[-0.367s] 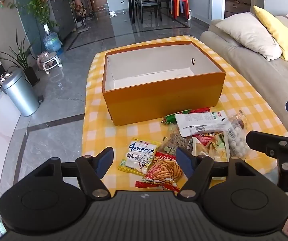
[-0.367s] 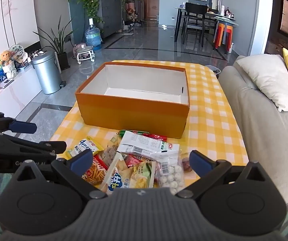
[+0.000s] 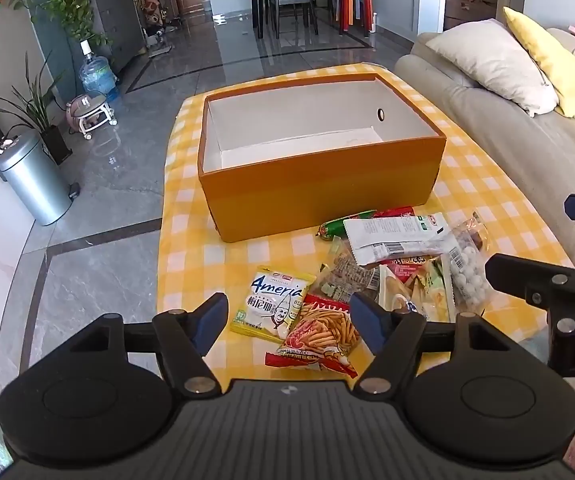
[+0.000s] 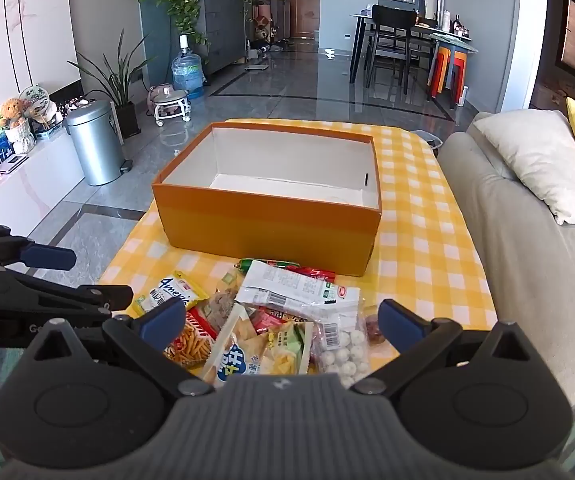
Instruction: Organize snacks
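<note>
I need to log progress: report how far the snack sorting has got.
Done: nothing; the orange box looks empty. In hand: nothing; the left gripper and right gripper are open above the snack pile. Left: every packet.

Both views are bright with daylight and sharp throughout, with no motion blur. Beyond the tongs, the glossy floor carries pale window glare and furniture reflections. Shadows under the snack packets are soft. Fisheye distortion bends the walls at the edges and blackens the corners.
</note>
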`<action>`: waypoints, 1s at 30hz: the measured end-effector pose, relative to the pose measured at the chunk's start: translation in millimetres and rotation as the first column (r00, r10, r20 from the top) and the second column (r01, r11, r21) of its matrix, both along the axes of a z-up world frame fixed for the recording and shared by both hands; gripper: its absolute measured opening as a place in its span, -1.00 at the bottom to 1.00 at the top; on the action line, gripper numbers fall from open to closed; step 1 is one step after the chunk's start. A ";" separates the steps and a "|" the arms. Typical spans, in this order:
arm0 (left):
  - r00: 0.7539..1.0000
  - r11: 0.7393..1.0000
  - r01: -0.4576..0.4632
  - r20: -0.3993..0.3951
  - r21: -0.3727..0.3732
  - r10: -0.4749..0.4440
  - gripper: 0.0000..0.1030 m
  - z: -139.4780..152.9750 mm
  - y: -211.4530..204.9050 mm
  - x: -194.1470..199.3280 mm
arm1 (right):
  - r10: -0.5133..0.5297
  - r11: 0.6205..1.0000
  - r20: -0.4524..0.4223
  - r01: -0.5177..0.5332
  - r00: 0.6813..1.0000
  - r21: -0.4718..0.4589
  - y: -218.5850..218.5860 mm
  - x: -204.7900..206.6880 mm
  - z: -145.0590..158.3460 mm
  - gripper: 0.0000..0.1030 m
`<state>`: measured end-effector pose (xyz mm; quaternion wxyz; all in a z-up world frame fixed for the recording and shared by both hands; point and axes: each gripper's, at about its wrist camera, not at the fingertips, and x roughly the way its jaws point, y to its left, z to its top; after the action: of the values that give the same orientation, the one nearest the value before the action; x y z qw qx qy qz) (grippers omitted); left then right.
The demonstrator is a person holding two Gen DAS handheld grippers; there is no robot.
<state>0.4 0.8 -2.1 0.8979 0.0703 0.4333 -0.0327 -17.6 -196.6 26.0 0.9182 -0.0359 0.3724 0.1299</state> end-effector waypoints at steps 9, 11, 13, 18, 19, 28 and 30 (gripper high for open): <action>1.000 1.000 -0.003 -0.004 0.005 0.003 0.59 -0.8 -0.1 1.1 | 0.001 1.000 -0.002 -0.001 1.000 0.001 0.1 0.4 -0.2 0.92; 1.000 1.000 -0.004 -0.005 0.004 0.004 0.59 -0.8 0.5 1.0 | 0.000 1.000 -0.002 0.000 1.000 0.000 0.0 0.2 0.0 0.92; 1.000 1.000 -0.004 -0.005 0.003 0.004 0.59 -1.0 0.7 1.1 | 0.000 1.000 -0.002 0.000 1.000 0.000 0.0 0.2 0.0 0.92; 1.000 1.000 0.000 -0.008 0.003 0.000 0.59 -1.3 -0.5 0.4 | 0.000 1.000 -0.003 0.000 1.000 0.000 -0.1 0.5 0.0 0.92; 1.000 1.000 0.001 -0.007 0.003 -0.001 0.59 -1.1 -0.2 0.2 | -0.001 1.000 -0.003 0.001 1.000 -0.001 -0.1 0.4 0.0 0.93; 1.000 1.000 -0.001 -0.008 0.003 0.001 0.59 -1.2 -1.3 -0.3 | -0.002 1.000 -0.003 0.002 1.000 -0.002 2.0 0.7 -3.1 0.93; 1.000 1.000 0.000 -0.009 0.002 0.000 0.59 -1.2 -0.9 -0.1 | -0.001 1.000 -0.004 0.001 1.000 -0.002 1.9 0.8 -2.6 0.92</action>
<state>0.3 -0.1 -3.2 0.8958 0.0710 0.4374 -0.0327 -16.8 -194.6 23.4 0.9175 -0.0365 0.3744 0.1292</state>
